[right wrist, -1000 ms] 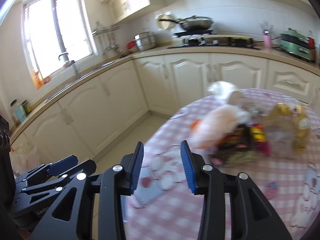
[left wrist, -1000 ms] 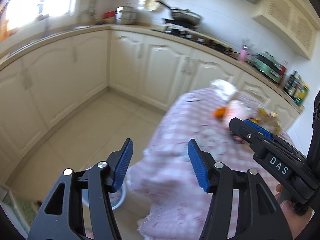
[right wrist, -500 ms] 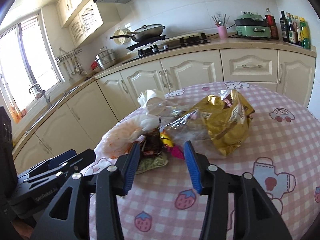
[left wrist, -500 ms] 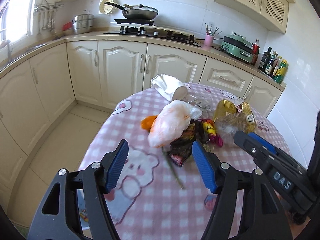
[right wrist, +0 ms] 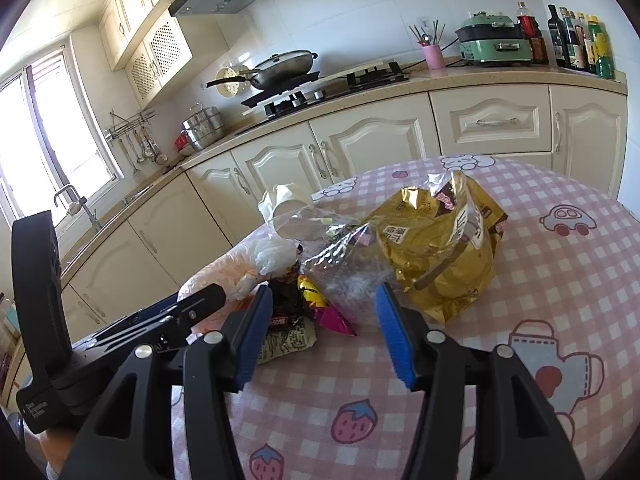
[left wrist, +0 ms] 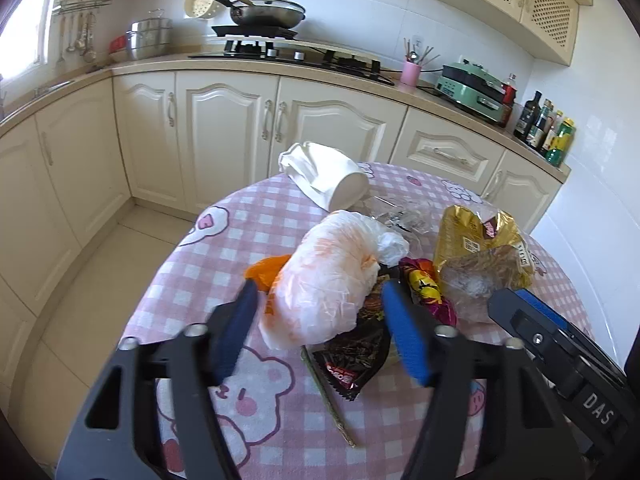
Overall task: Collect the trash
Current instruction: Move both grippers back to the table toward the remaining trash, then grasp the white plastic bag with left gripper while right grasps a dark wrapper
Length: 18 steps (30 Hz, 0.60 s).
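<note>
Plastic bag [left wrist: 328, 276] between left gripper [left wrist: 320, 328] jaws, apart | right gripper [right wrist: 324, 328] jaws apart, empty

- The left wrist view looks forward and down along the left gripper [left wrist: 320, 320], from near the table [left wrist: 208, 264] edge, towards the counter with the stove [left wrist: 280, 46].
- The right wrist view looks from lower and more to the right, along the right gripper [right wrist: 322, 326], facing the same counter and the window [right wrist: 56, 140].
- Both views are close to the trash pile and share the gold bag [left wrist: 480, 248] [right wrist: 440, 248], the white-orange bag [left wrist: 328, 276] [right wrist: 232, 268] and the paper cup [left wrist: 328, 180] [right wrist: 286, 208].
- Each view shows the other gripper at its side.
</note>
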Available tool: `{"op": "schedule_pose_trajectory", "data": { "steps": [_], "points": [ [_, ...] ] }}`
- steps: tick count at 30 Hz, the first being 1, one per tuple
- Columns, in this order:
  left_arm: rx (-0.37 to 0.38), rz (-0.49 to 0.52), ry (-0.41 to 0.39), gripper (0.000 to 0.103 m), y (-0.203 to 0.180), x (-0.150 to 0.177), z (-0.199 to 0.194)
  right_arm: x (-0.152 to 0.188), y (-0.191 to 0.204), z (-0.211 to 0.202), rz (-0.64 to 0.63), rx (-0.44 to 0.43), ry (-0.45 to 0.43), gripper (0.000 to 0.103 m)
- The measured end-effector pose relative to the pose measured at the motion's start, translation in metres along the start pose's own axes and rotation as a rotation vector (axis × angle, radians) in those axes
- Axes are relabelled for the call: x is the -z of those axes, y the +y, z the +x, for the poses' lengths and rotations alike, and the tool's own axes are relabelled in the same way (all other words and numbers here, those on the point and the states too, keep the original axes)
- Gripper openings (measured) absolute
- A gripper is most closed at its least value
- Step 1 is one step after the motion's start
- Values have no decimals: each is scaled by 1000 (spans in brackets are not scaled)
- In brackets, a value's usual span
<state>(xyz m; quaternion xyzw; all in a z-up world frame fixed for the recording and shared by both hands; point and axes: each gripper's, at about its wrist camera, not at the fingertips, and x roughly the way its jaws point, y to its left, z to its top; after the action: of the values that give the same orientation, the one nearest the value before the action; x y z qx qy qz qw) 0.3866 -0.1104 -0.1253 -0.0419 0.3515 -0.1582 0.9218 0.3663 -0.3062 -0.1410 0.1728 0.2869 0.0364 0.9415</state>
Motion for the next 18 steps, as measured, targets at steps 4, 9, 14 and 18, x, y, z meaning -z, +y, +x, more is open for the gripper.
{"op": "schedule_pose_trajectory", "data": {
  "steps": [4, 9, 14, 18],
  "points": [
    [21, -2, 13, 30, 2, 1, 0, 0, 0, 1, 2, 3, 1, 54],
    [34, -5, -17, 25, 2, 5, -16, 0, 2, -2, -5, 10, -3, 54],
    [42, -48, -86, 25, 8, 8, -47, 2, 12, -9, -18, 1, -5, 54],
    [11, -82, -158, 25, 17, 11, -78, 4, 26, -4, -40, -34, 34, 54]
  ]
}}
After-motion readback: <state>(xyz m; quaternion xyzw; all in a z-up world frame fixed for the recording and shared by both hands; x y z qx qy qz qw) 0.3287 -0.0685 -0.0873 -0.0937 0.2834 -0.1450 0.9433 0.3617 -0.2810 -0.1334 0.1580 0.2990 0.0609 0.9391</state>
